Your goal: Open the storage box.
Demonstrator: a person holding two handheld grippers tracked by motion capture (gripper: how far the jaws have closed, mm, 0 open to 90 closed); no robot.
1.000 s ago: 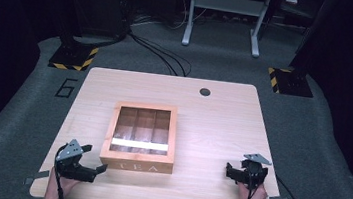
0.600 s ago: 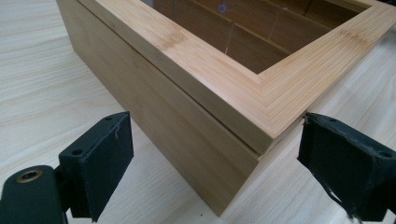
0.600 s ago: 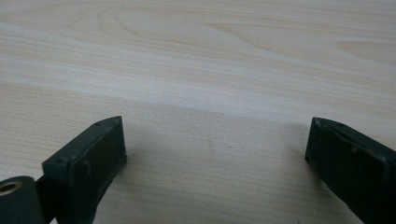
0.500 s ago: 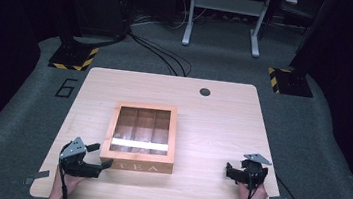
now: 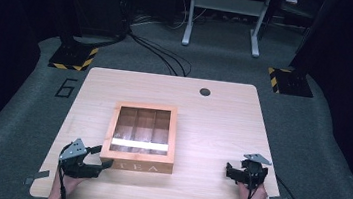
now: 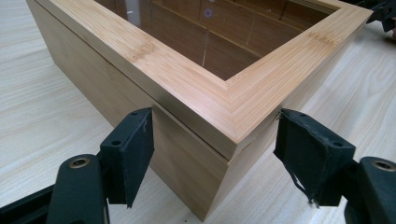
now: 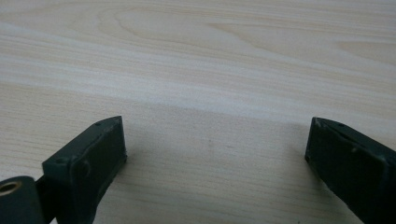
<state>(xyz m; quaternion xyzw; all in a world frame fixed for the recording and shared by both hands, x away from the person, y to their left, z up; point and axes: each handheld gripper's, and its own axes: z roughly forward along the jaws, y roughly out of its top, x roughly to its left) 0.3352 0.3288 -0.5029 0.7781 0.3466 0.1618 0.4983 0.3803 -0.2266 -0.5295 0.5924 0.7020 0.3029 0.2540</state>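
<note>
A wooden tea box (image 5: 139, 166) with a glass lid and "TEA" on its front stands shut in the middle of the table (image 5: 211, 128). My left gripper (image 5: 100, 157) is at the box's front left corner. In the left gripper view that corner of the box (image 6: 196, 93) sits between the two jaws of the left gripper (image 6: 212, 140). They have just been closing and the pads (image 6: 133, 149) stand close to both walls; I cannot tell whether they touch. My right gripper (image 5: 228, 171) rests open near the front right edge, with bare wood between the jaws of the right gripper (image 7: 215, 144).
A round cable hole (image 5: 205, 91) lies near the table's far edge. Beyond the table are grey carpet, cables, a metal stand (image 5: 224, 14) and two striped bases (image 5: 73, 57). Cables trail from both grippers over the front edge.
The left gripper's jaws have narrowed around the box's front left corner. The box and the right gripper have not moved.
</note>
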